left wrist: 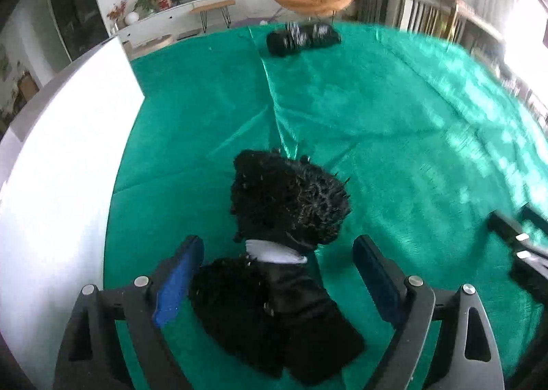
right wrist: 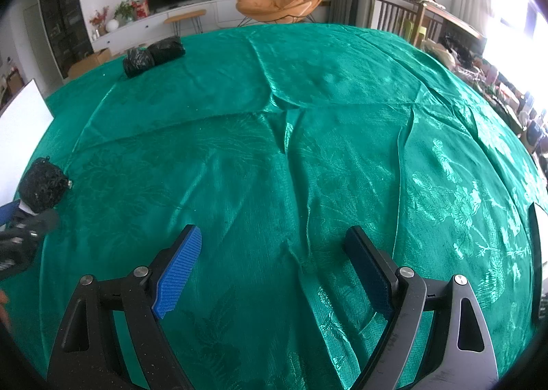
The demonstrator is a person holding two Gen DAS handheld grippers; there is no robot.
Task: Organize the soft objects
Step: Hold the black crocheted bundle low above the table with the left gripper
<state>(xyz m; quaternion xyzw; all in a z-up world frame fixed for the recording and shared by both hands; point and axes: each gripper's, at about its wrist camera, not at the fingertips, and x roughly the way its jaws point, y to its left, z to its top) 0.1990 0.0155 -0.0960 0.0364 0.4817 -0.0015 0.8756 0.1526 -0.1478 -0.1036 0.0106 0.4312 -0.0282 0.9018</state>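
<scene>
While lying between the spread jaws of the left gripper (left wrist: pixel 277 270), near edge of the worktop, left side: black fuzzy garment (left wrist: pixel 274 270), untouched by either blue pad. Fluffy curly mound at its far end, a white label or collar strip across the middle, smoother satin-like fabric at the near end. Judged light, limp and compressible; likely to sag and unfold if lifted by one corner, and the satin part possibly slippery against the glossy green tablecloth (right wrist: pixel 342 116). Best taken at the middle near the white strip, through several layers, rather than by the loose pile alone.

Right gripper (right wrist: pixel 274 253): jaws spread too, nothing between them, only cloth beneath.

Far side of the worktop, toward the left: a second dark rolled bundle (right wrist: pixel 154 54), well apart from the first.

Hard to make out: what kind of garment it is, whether folded or merely heaped. Near end cut off by the gripper body. Far bundle blurred in the left view. White board (left wrist: pixel 68 150) at left, purpose unclear.
</scene>
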